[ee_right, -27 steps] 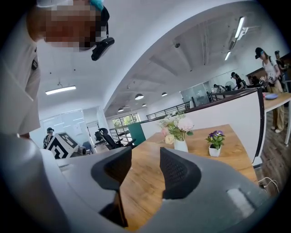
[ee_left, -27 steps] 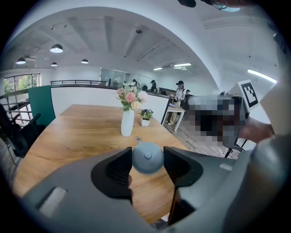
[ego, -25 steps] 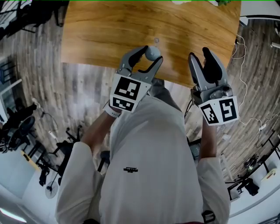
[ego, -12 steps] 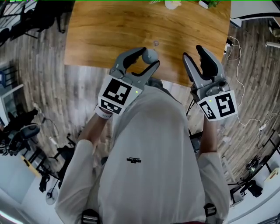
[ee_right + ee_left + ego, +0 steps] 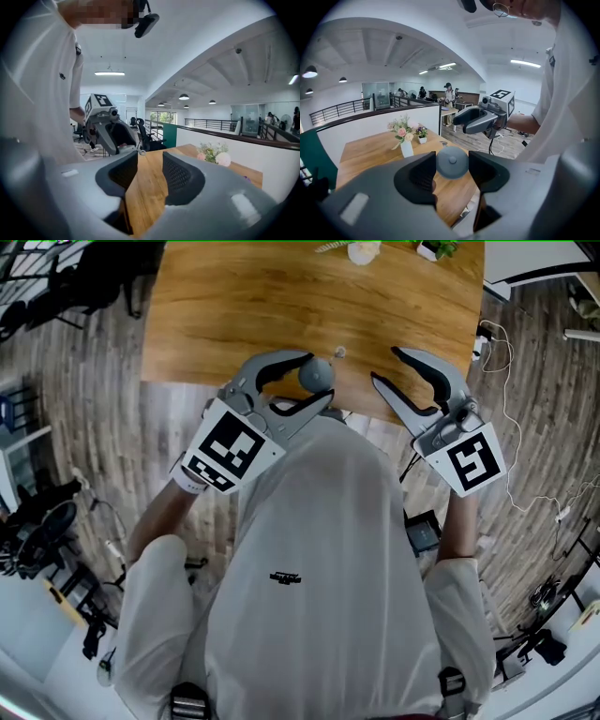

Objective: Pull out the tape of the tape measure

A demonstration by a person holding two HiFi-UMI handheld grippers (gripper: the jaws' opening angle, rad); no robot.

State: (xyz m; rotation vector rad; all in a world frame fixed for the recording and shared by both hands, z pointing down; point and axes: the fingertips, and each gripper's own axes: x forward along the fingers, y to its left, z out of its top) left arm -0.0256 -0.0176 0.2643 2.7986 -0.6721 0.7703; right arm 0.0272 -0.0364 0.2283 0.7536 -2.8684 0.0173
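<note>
A small round grey tape measure (image 5: 316,374) sits between the pads of my left gripper (image 5: 316,379), which is shut on it above the table's near edge. In the left gripper view the tape measure (image 5: 452,162) fills the gap between both pads. A tiny metal ring (image 5: 339,352) shows just beyond it; I cannot tell whether it is attached. My right gripper (image 5: 386,367) hangs open to the right, tips turned toward the tape measure and well apart from it. Its jaws have just been closing, and in the right gripper view nothing lies between them (image 5: 150,173).
A wooden table (image 5: 281,306) lies ahead, with a white vase of flowers (image 5: 361,251) and a small plant pot (image 5: 431,249) at its far edge. White cables (image 5: 511,343) trail on the floor at right. Office chairs and stands crowd the left.
Both grippers have risen and rolled. The left one has swung its marker cube out to the left, still holding the tape measure. The right one has tilted its jaws leftward and narrowed them.
</note>
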